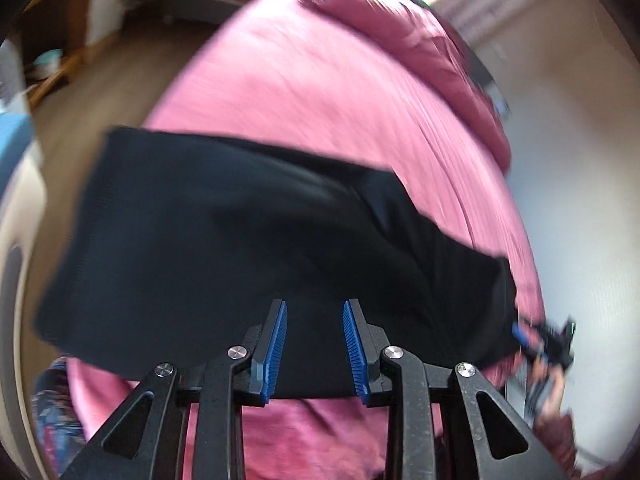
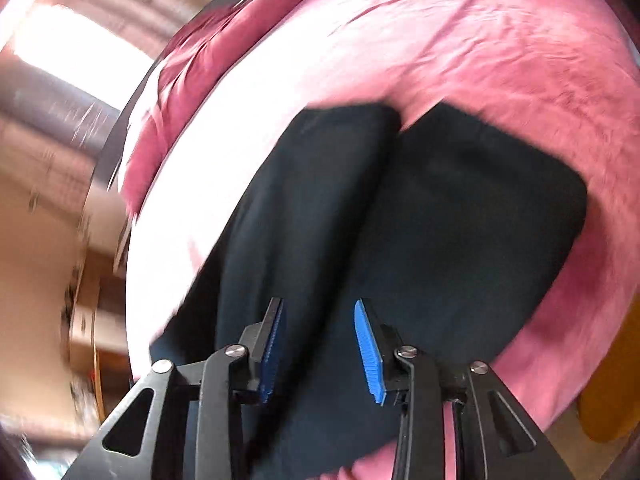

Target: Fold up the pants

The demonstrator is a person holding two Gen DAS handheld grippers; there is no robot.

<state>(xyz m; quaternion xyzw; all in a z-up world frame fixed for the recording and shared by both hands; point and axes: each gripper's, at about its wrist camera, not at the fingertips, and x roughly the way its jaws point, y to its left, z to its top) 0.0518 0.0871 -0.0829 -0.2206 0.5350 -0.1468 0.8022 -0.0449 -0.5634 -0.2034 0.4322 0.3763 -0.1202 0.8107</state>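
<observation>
The black pants (image 1: 224, 240) lie folded in a wide band across the pink bed sheet (image 1: 312, 92). My left gripper (image 1: 315, 308) is open and empty just above the pants' near edge. In the right wrist view the pants (image 2: 420, 220) lie as two side-by-side dark layers running away from me. My right gripper (image 2: 320, 306) is open and empty over them. The right gripper also shows in the left wrist view (image 1: 548, 340), at the right end of the pants. Both views are blurred by motion.
A rumpled darker pink blanket (image 1: 404, 36) lies along the far side of the bed. Wooden floor (image 1: 120, 80) and furniture lie to the left of the bed. A white wall (image 1: 580, 160) is on the right.
</observation>
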